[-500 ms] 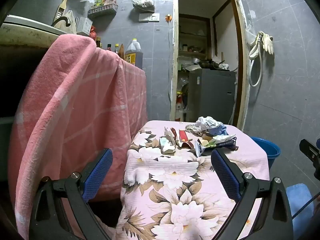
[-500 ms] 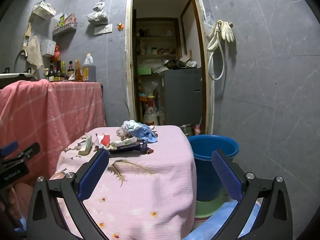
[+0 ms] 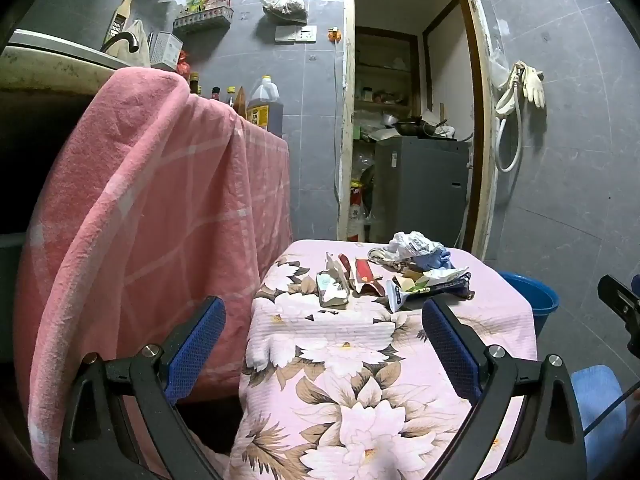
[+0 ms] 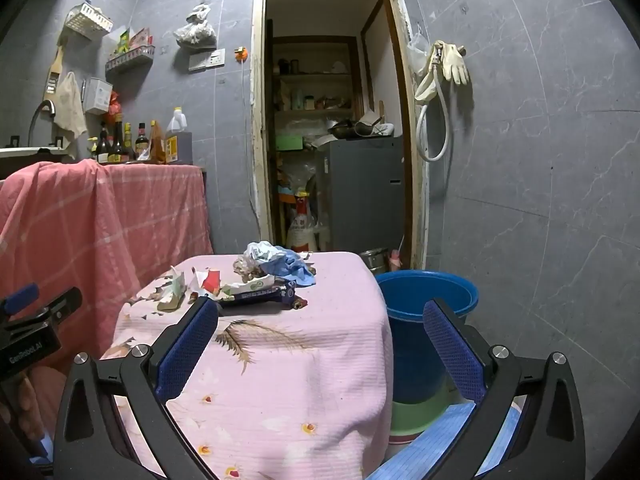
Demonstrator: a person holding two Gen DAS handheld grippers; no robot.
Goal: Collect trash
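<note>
A heap of trash [image 3: 394,272] lies at the far end of a small table with a pink floral cloth [image 3: 360,360]: crumpled white and blue wrappers, a red packet, a torn carton and a dark wrapper. It also shows in the right wrist view [image 4: 264,280]. A blue bucket [image 4: 428,304] stands on the floor right of the table; its rim shows in the left wrist view [image 3: 532,292]. My left gripper [image 3: 324,340] is open and empty, short of the trash. My right gripper [image 4: 320,344] is open and empty over the table's near right side.
A counter draped in a pink cloth [image 3: 160,220] stands to the left with bottles [image 4: 120,140] on it. An open doorway [image 4: 332,140] with shelves and a grey cabinet lies behind. Gloves and a hose [image 4: 440,80] hang on the grey wall. A green basin sits under the bucket.
Both views shifted only slightly; the trash and table stay put, and both grippers remain open.
</note>
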